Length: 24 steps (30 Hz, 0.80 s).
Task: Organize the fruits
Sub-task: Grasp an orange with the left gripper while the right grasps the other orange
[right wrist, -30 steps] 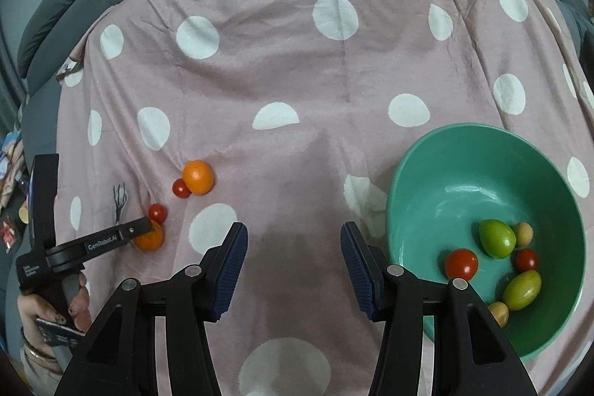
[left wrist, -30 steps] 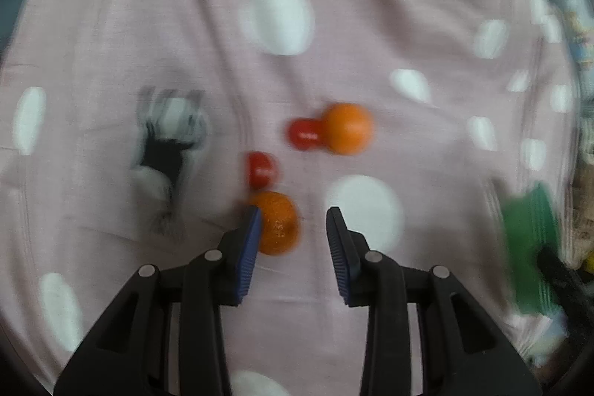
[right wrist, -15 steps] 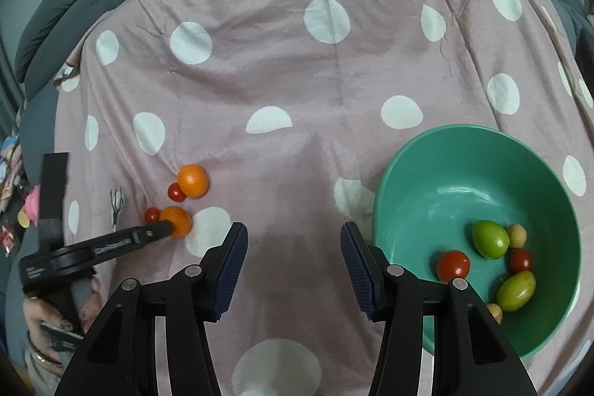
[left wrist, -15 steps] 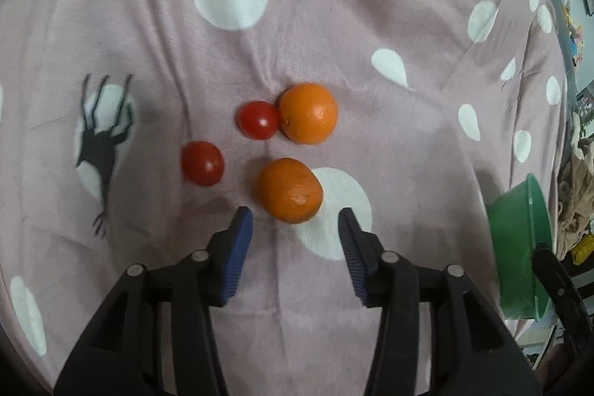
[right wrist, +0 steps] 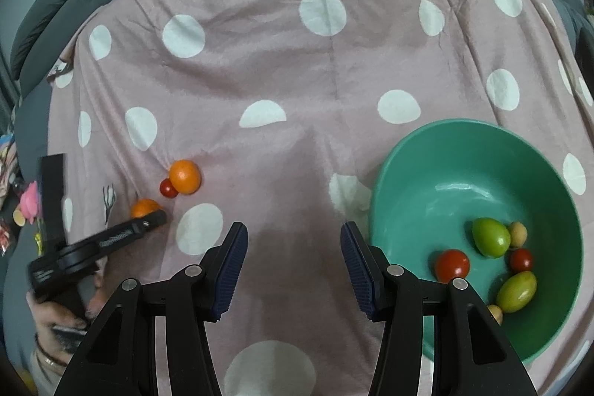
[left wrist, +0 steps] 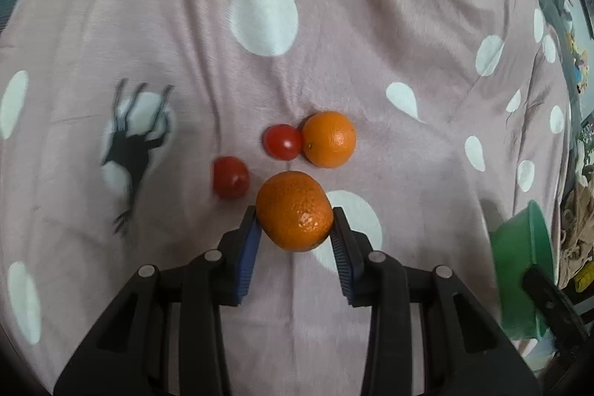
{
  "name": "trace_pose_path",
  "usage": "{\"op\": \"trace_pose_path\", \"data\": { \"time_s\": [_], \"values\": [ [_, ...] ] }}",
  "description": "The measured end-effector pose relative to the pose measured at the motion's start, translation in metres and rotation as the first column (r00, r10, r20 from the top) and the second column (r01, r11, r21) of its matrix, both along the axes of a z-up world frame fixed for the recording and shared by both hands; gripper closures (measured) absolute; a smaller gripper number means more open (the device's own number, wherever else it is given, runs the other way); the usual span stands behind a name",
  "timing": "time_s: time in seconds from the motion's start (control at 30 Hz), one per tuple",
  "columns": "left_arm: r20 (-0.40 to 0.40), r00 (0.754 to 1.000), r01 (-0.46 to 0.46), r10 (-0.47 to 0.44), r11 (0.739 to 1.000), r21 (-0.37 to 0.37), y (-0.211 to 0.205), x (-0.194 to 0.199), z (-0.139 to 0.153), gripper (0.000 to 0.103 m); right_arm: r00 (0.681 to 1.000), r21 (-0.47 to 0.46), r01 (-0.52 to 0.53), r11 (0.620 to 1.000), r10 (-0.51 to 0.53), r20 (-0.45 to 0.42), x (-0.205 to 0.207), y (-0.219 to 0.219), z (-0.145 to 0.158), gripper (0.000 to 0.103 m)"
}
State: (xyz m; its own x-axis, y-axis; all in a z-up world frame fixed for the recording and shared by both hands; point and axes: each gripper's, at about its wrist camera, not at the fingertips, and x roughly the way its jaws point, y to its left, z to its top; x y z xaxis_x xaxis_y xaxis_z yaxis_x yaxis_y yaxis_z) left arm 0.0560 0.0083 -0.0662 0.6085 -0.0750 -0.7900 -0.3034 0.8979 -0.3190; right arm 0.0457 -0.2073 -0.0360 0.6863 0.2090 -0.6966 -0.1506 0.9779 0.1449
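In the left wrist view, the left claw (left wrist: 295, 229) is closing on the near orange (left wrist: 294, 211): both blue pads meet its flanks, so it is gripped for carrying to the green bowl (left wrist: 521, 270) at the blanket's right edge. The orange is nearly round and its long axis, if any, cannot be told. A second orange (left wrist: 329, 138) and two tomatoes (left wrist: 282, 141) lie just beyond on the spotted blanket (left wrist: 260, 62).

In the right wrist view, the right claw (right wrist: 293, 249) hangs released and empty over bare blanket beside the bowl, likely waiting. Several fruits already lie in the bowl.
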Motion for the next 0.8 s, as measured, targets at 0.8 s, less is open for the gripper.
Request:
{"op": "trace_pose_path", "data": {
  "time_s": [0.8],
  "values": [
    [0.045, 0.993, -0.112, 0.111, 0.993, 0.029, 0.056, -0.041, 0.050, 0.066, 0.968, 0.054, -0.082, 0.995, 0.093, -0.231, 0.126, 0.150, -0.041, 0.050]
  ]
}}
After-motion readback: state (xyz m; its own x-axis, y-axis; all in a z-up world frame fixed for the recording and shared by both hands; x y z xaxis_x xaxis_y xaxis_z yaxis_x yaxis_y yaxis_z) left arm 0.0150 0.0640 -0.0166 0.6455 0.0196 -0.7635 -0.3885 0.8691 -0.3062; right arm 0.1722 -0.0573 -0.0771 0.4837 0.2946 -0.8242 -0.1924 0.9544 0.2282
